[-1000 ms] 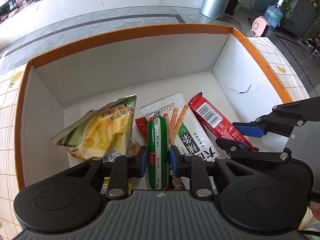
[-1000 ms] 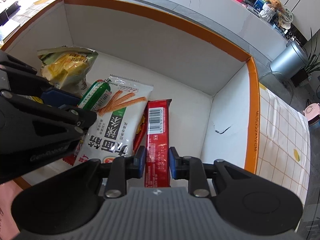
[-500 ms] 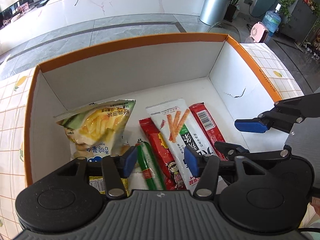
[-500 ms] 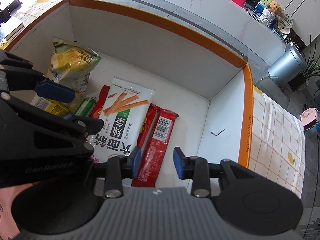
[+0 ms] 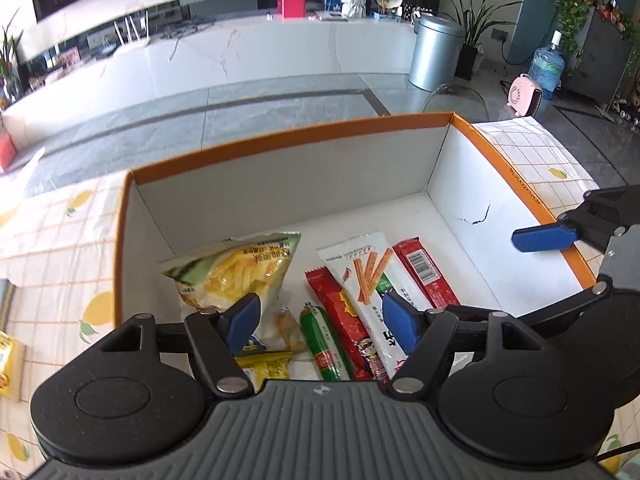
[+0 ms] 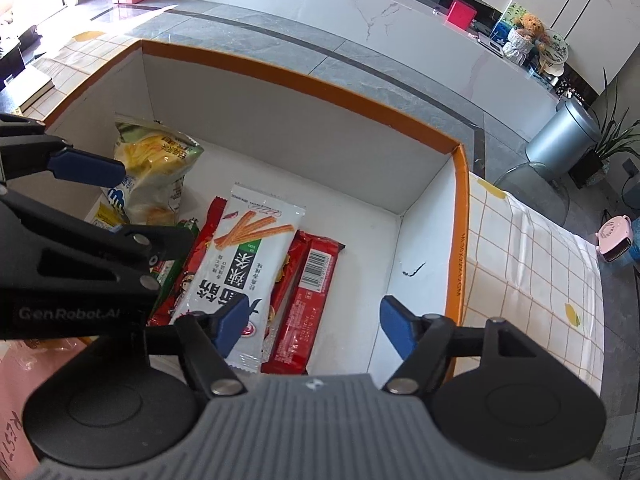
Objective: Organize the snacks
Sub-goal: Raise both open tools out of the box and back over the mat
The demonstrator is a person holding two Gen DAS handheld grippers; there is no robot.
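Note:
An orange-rimmed white box (image 5: pixel 292 140) (image 6: pixel 304 80) holds the snacks. In it lie a yellow chip bag (image 5: pixel 240 272) (image 6: pixel 154 160), a green sausage stick (image 5: pixel 322 344), a red spicy strip (image 5: pixel 344 320), a white noodle-stick packet (image 5: pixel 370 276) (image 6: pixel 244 264) and a red barcode bar (image 5: pixel 424 272) (image 6: pixel 310 292). My left gripper (image 5: pixel 320 320) is open and empty above the green stick. My right gripper (image 6: pixel 314 326) is open and empty above the red bar, and its finger shows in the left wrist view (image 5: pixel 544 238).
The box stands on a lemon-print checked cloth (image 5: pixel 56 240) (image 6: pixel 532 264). A yellow packet (image 5: pixel 8 364) lies on the cloth left of the box. A small yellow packet (image 5: pixel 266 366) lies under the chip bag. A metal bin (image 5: pixel 436 52) and a pink heater (image 5: pixel 524 94) stand on the floor beyond.
Both grippers opened, letting go of the green stick and the red bar, and pulled back up and away from the box. The snacks now lie in the box.

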